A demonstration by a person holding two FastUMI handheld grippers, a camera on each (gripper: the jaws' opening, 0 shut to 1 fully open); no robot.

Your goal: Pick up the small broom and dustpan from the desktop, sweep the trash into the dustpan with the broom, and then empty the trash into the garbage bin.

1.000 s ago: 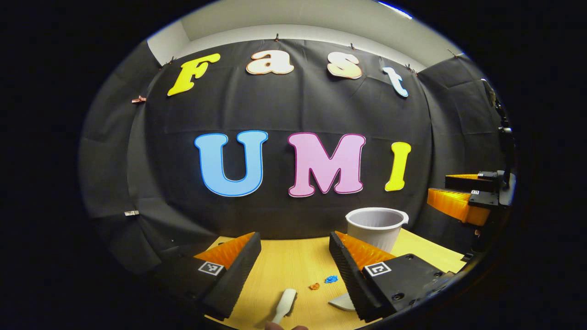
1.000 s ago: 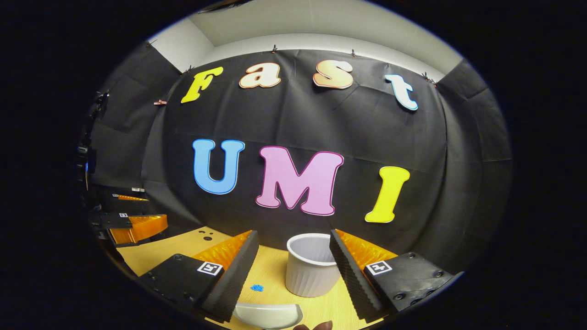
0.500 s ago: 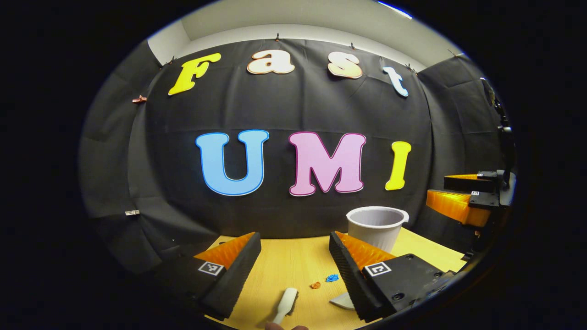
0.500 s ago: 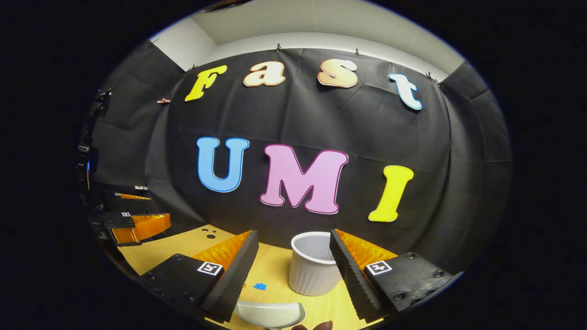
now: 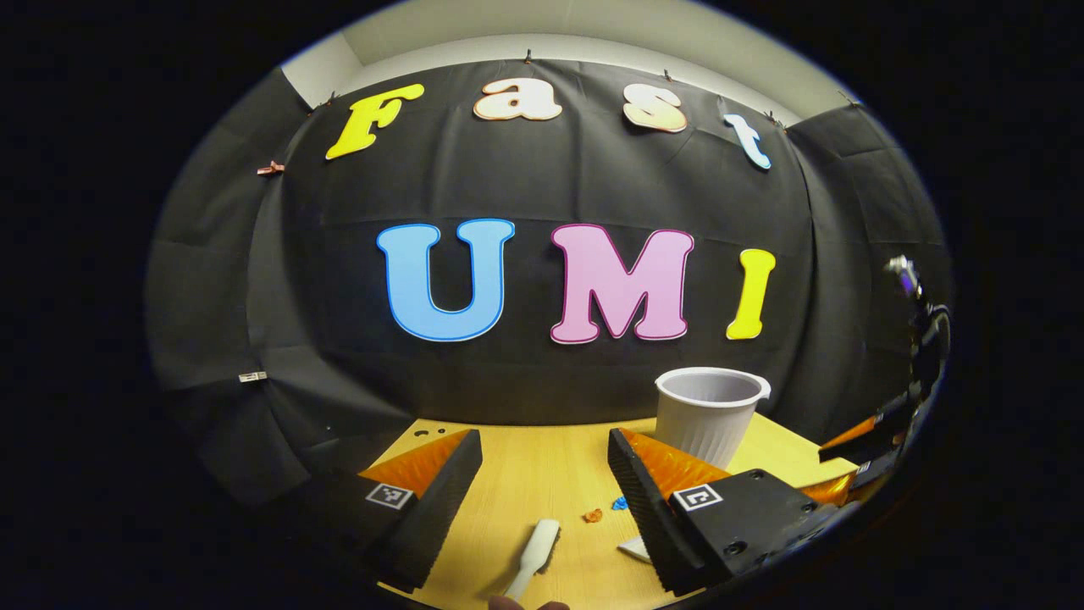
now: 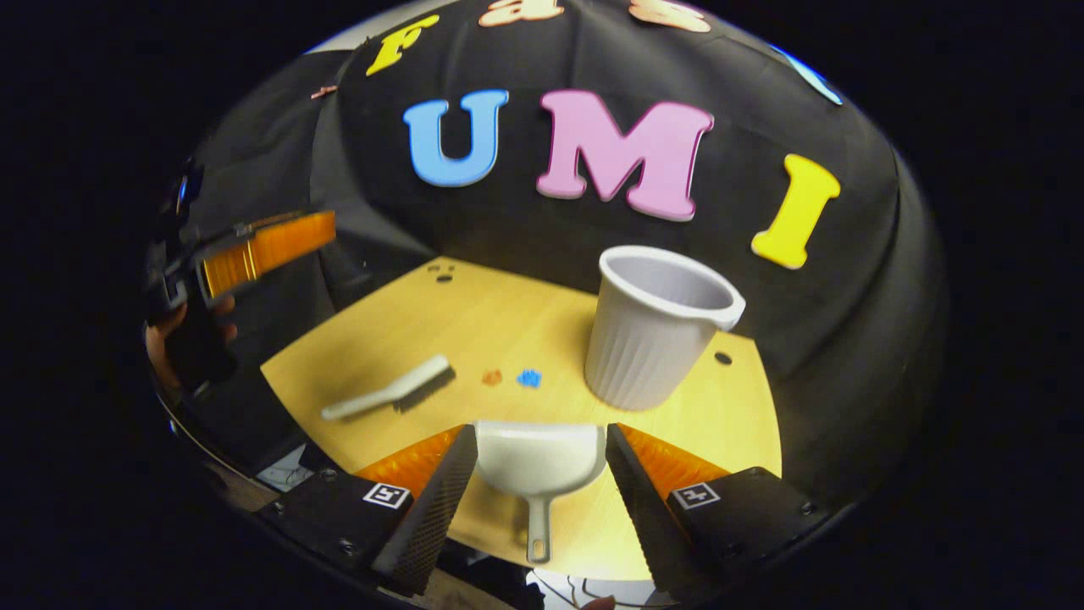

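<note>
A small white broom (image 6: pixel 389 392) lies on the wooden desktop (image 6: pixel 398 313), left of an orange scrap (image 6: pixel 491 377) and a blue scrap (image 6: pixel 530 378). The white dustpan (image 6: pixel 539 457) lies flat, handle towards me. My right gripper (image 6: pixel 539 436) hovers open over it, one finger on each side of the pan. A white ribbed bin (image 6: pixel 654 339) stands at the back right. In the left gripper view, my left gripper (image 5: pixel 544 445) is open and empty, with the broom (image 5: pixel 535 551) low between its fingers and the scraps (image 5: pixel 592 515) and bin (image 5: pixel 710 415) to the right.
In the right gripper view, a hand (image 6: pixel 161 339) holds the left gripper (image 6: pixel 254 250) off the table's left side. The desktop has small holes near the back (image 6: pixel 440 273) and right of the bin (image 6: pixel 722 357). The black cloth wall closes the back.
My right gripper has tipped down towards the desktop, so the dustpan now sits whole between its fingers. The left gripper has shifted slightly; the right gripper appears lower at its view's right edge.
</note>
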